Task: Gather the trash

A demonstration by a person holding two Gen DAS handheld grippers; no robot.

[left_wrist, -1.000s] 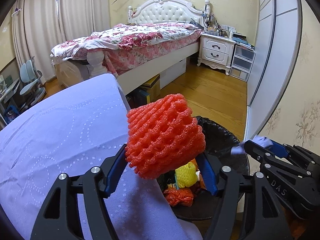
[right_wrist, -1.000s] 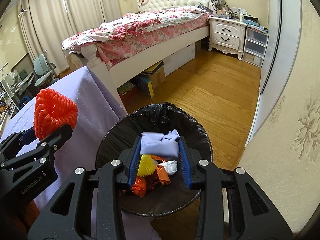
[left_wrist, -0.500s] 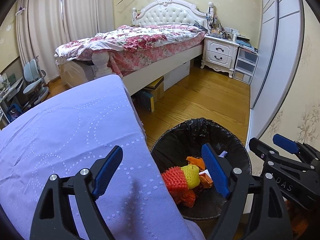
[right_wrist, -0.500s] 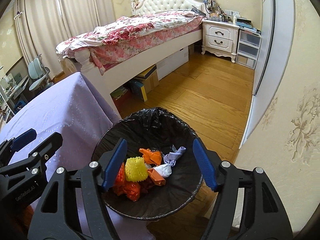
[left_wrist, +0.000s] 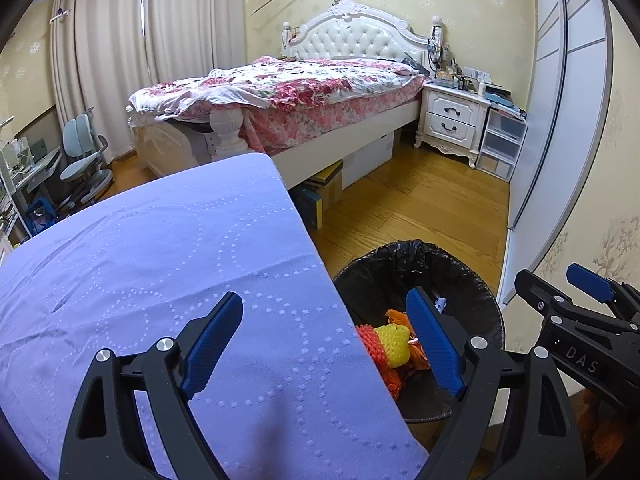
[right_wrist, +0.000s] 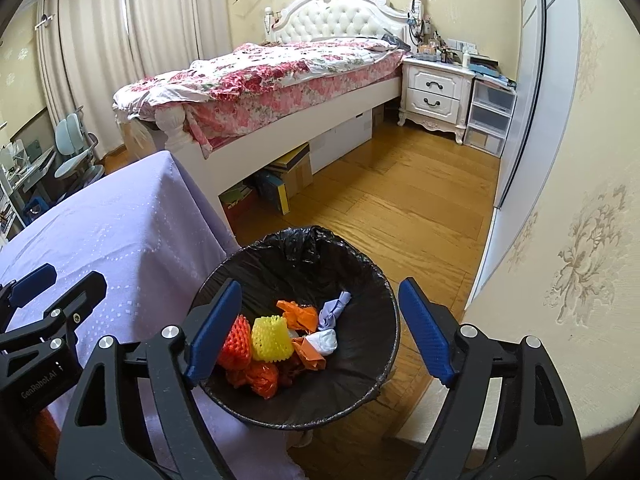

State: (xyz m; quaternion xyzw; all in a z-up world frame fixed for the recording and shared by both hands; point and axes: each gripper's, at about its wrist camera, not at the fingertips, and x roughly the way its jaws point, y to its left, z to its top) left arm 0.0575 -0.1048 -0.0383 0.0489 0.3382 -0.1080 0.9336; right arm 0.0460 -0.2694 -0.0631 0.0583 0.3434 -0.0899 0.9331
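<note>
The right gripper hangs over the trash bin, its jaws opening with nothing clamped between them; below the gap lie the red foam net, the yellow foam net, orange wrappers, a crumpled white tissue and a lilac scrap. The left gripper has its jaws opening too and empty, its left jaw over the lilac-covered table, its right jaw over the bin's edge. The bin stands just beside the table on the wooden floor. Beyond both sets of jaws are the bed with floral covers and a white nightstand
</note>
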